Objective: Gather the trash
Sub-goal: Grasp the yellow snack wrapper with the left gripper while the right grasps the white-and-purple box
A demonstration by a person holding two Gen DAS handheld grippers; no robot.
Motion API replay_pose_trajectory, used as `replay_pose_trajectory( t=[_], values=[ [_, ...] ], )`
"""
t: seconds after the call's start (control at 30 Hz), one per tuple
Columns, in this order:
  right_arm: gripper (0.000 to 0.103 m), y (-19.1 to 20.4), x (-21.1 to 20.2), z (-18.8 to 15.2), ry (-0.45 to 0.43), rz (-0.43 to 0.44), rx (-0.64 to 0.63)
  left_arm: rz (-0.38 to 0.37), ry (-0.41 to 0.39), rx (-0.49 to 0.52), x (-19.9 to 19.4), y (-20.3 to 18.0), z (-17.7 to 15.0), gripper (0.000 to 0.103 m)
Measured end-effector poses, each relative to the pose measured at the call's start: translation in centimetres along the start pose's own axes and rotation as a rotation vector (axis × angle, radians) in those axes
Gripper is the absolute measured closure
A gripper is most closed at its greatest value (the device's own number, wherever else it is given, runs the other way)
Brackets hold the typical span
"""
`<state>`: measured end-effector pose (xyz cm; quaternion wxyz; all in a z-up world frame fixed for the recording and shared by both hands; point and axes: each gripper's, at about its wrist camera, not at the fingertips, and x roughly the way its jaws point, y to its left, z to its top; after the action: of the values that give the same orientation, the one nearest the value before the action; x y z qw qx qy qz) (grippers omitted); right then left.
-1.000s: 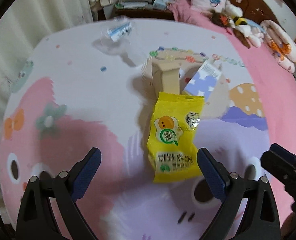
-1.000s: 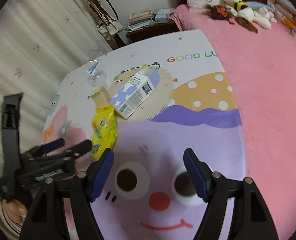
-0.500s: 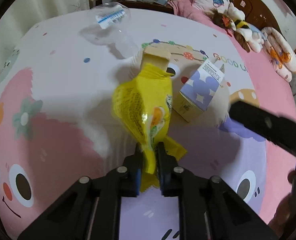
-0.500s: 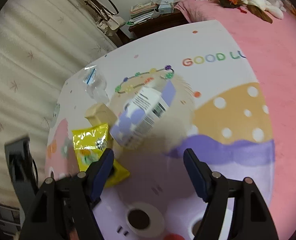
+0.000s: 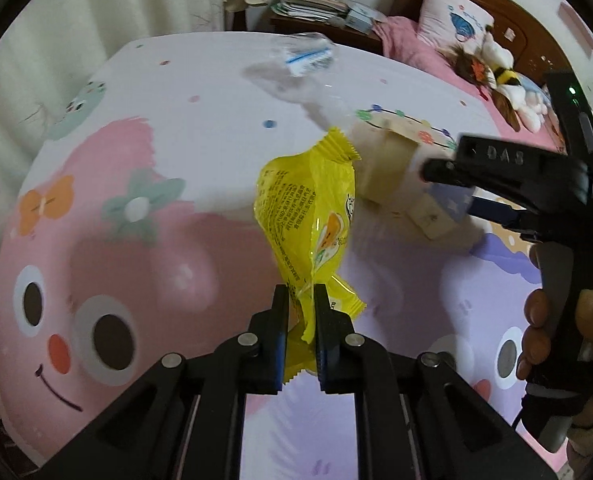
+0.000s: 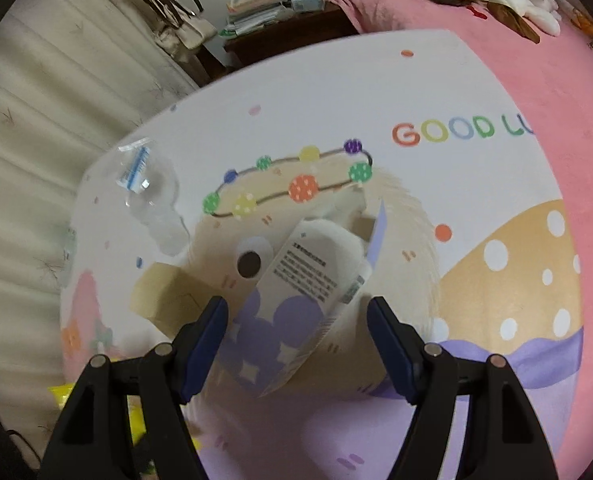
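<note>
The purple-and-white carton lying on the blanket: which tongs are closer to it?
Right. The right tongs straddle the purple-and-white carton, closing in on it. The left tongs are off to its side, clamped on the yellow snack packet.

Right tool hides most of the purple carton; edges blurred.

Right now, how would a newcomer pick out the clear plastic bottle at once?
Start at the cartoon-printed bedspread and go to its white corner near the curtain. The clear plastic bottle lies there, apart from the tan box and purple carton: the only see-through item, blue-striped label.
</note>
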<state>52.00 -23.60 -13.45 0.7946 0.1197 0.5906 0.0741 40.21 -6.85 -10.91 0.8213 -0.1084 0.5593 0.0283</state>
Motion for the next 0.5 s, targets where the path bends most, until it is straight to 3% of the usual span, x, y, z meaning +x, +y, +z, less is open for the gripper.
replay_pose_trajectory(
  t=[0.03, 0.2, 0.5],
  values=[
    [0.051, 0.0, -0.1, -0.2, -0.006, -0.012, -0.008, 0.007, -0.001, -0.005, -0.2, 0.5, 0.0, 0.094],
    [0.067, -0.5, -1.3, -2.0, 0.002, 0.032, -0.028, 0.008, -0.017, -0.016, -2.0, 2.3, -0.9, 0.094],
    [0.068, -1.5, -6.4, -9.2, 0.023, 0.138, -0.052, -0.012, -0.057, 0.019, -7.8, 4.4, -4.6, 0.094]
  ],
)
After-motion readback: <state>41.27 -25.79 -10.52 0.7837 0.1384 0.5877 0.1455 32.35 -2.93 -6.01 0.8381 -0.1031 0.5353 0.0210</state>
